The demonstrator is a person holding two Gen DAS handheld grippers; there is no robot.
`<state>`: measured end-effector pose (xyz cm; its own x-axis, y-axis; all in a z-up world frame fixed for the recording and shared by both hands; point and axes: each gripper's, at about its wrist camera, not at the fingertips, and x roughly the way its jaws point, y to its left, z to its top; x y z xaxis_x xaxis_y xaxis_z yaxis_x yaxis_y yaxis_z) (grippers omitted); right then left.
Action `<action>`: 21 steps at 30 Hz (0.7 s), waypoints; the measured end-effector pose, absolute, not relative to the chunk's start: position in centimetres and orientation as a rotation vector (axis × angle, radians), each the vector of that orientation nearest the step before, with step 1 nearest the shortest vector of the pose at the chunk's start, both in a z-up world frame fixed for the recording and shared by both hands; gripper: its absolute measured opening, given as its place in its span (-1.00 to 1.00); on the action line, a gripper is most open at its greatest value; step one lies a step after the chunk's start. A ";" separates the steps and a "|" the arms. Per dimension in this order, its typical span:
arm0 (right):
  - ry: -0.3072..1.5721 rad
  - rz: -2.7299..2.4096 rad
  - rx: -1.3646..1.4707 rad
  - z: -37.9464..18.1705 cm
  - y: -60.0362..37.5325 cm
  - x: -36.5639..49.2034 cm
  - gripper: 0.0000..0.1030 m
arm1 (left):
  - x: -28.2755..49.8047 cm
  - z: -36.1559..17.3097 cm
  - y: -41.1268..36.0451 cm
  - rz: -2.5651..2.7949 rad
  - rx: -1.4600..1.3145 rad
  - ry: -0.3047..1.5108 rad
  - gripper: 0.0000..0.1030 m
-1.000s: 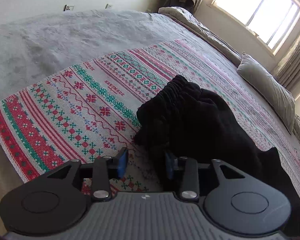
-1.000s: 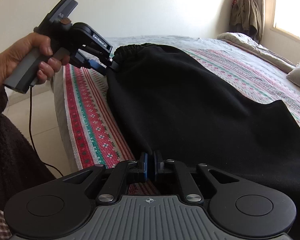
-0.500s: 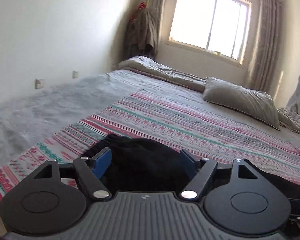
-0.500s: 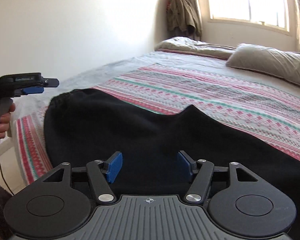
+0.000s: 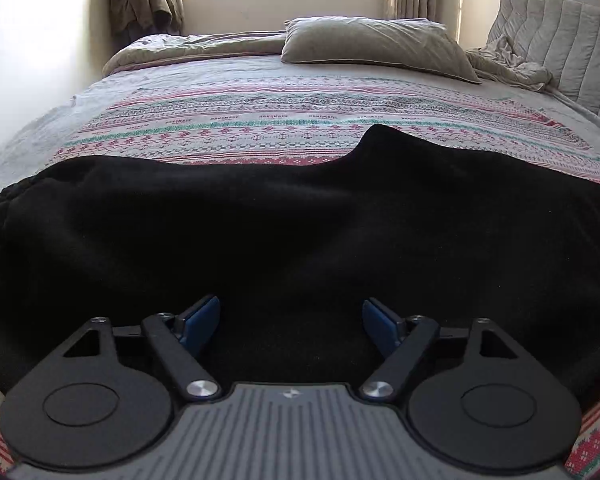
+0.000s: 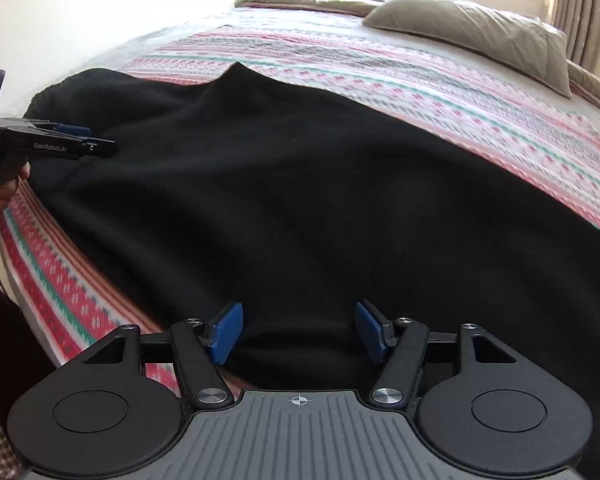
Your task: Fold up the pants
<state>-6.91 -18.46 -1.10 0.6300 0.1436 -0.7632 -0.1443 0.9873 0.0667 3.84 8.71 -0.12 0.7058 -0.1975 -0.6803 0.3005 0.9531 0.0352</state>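
The pants point(image 5: 300, 216) lie flat along the bed point(image 5: 300, 92), long axis sideways across both views. Left gripper point(image 5: 291, 322) and right gripper point(image 6: 299, 330) gape empty over the near edge, the left probably nearer the waistband point(image 6: 48, 94).

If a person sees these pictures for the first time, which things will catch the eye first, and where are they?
The large black pants stand out first: they lie spread across the near part of the bed, waistband to the left. Under them the patterned blanket with red and green bands covers the bed, and a grey pillow lies at the far side below the window. In the foreground the left gripper and right gripper both hover open over the pants, holding nothing.
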 end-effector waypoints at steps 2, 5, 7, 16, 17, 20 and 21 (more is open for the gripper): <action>0.893 0.159 0.047 -0.9 -20.5 -8.3 0.17 | 4.3 0.5 8.6 -0.278 0.141 0.741 0.83; 0.883 0.175 0.114 -0.3 -22.5 -9.6 0.23 | 5.4 1.7 8.0 -0.294 0.157 0.656 0.83; 0.826 0.149 0.122 0.3 -23.5 -10.4 0.27 | 7.3 2.6 7.4 -0.312 0.161 0.611 0.82; 0.743 -0.028 0.175 -0.1 -26.1 -8.3 0.28 | 18.1 1.2 5.4 -0.462 -0.010 0.767 0.69; 0.749 -0.029 0.169 -0.3 -26.3 -8.5 0.28 | 18.9 0.8 5.0 -0.484 -0.030 0.792 0.67; 0.765 -0.030 0.143 -0.9 -26.1 -8.4 0.28 | 20.4 -0.1 4.2 -0.516 -0.047 0.838 0.58; 0.766 -0.033 0.126 -1.0 -26.0 -8.4 0.28 | 20.3 -0.2 4.0 -0.526 -0.032 0.834 0.58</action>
